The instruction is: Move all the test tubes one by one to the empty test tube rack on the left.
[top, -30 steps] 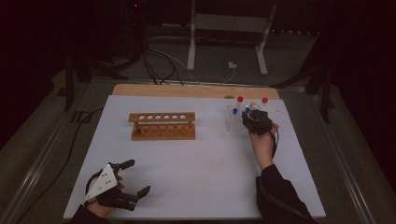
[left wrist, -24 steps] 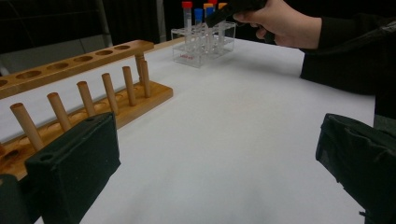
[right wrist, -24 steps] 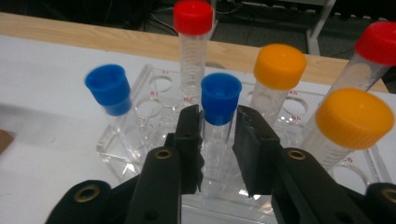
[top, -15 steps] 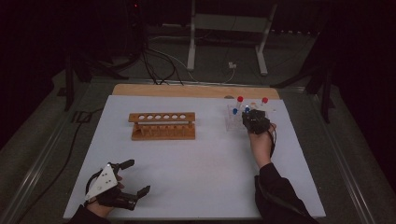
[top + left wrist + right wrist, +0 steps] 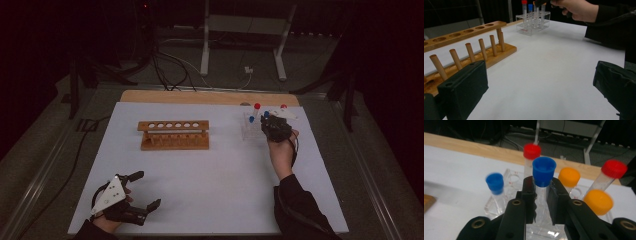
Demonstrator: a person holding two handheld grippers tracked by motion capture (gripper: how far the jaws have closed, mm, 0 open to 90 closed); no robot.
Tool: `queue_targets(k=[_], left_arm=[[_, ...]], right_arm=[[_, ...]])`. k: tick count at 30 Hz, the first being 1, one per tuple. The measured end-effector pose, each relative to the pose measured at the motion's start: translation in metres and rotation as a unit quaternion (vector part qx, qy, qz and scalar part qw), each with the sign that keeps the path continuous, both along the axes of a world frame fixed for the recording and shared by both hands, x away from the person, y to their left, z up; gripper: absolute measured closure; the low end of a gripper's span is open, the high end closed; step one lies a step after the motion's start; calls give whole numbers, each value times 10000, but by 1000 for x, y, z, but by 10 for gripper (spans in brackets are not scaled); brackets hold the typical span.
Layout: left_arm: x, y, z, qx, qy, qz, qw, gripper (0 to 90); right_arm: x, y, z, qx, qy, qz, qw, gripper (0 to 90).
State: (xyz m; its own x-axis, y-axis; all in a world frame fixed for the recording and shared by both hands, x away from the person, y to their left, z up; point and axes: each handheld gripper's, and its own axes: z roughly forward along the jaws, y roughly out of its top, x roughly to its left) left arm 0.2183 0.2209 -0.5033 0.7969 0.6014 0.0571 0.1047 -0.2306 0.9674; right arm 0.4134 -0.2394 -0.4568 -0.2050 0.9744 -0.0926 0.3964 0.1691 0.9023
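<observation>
A clear plastic rack (image 5: 499, 205) holds several capped tubes at the table's far right. My right gripper (image 5: 541, 187) is shut on a blue-capped tube (image 5: 544, 171), its pads pressing the tube's clear body just under the cap. Around it stand a red-capped tube (image 5: 532, 151), another blue-capped tube (image 5: 495, 182) and two orange-capped tubes (image 5: 569, 177). From above, the right gripper (image 5: 275, 127) hovers over the rack (image 5: 248, 131). My left gripper (image 5: 146, 189) rests open near the front left edge, with nothing between its jaws.
A wooden tube rack (image 5: 174, 134) with a row of holes stands left of centre; it lies close ahead of my left gripper (image 5: 540, 87). The white mat (image 5: 225, 175) covers the table, and a bare wooden strip (image 5: 200, 96) runs along the far edge.
</observation>
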Motion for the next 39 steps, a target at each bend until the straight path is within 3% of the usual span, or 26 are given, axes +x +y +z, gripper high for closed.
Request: queue_targets(k=[9,15,26,30,33,39], left_arm=[[0,0,0,15,-8,2,10000,5],[0,-1,0,40,-23,9,10000,5],[-1,-3,0,122,51,-80,9999,5],[0,-4,-1,89,169,-156,9997,5],[0,-7,-1,181,216,-236,9993,5],[5,-12,-3,246,276,-211,9991,4]], right_arm=[[-15,3,20,-48,-345,67,9994,774],[-30,6,30,-33,-393,251,9989,774],[-60,17,24,-259,-179,720,9969,774],[-74,22,16,-273,-36,980,9948,774],[-83,25,13,-236,33,1120,9934,774],[-99,33,10,-247,99,1374,9902,774]])
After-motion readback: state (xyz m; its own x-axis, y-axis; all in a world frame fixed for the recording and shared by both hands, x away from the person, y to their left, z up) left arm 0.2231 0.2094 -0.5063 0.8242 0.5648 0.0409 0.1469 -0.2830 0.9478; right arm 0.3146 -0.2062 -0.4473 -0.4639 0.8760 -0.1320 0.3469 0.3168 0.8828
